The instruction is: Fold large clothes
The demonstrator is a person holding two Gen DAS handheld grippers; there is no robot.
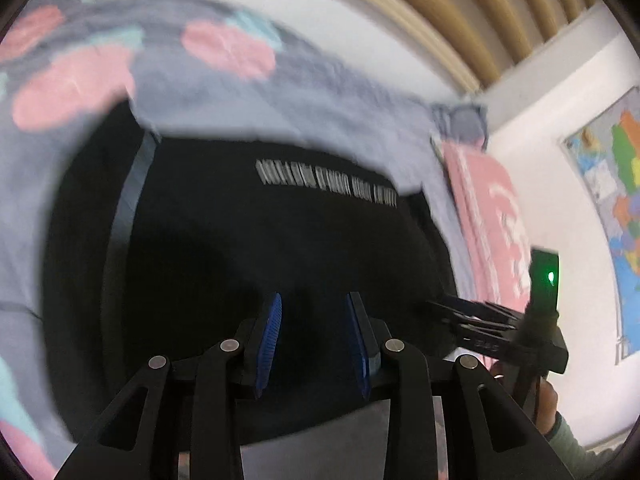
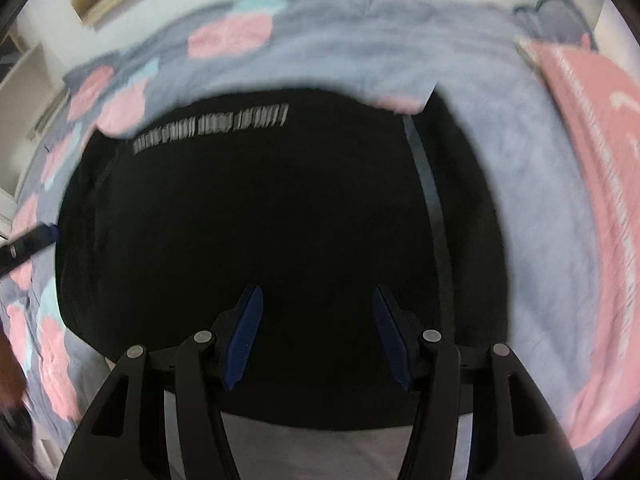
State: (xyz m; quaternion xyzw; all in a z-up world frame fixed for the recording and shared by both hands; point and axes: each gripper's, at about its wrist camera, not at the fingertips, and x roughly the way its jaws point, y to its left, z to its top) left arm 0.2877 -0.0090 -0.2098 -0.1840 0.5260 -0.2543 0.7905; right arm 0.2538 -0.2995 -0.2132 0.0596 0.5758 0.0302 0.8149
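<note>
- black garment lies flat on the bed, over a grey-blue cover with pink blobs; white lettering near its far edge, grey stripe down 1 side
- left gripper above the garment, fingers parted, nothing between them
- right gripper also above it, fingers spread wider, nothing gripped
- pink cloth on the bed, right of the garment
- both views motion-blurred

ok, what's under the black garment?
The black garment lies on a grey-blue bedcover with pink and teal blotches, showing around three sides. A lighter grey sheet shows at its near edge. What's directly beneath is covered.
</note>
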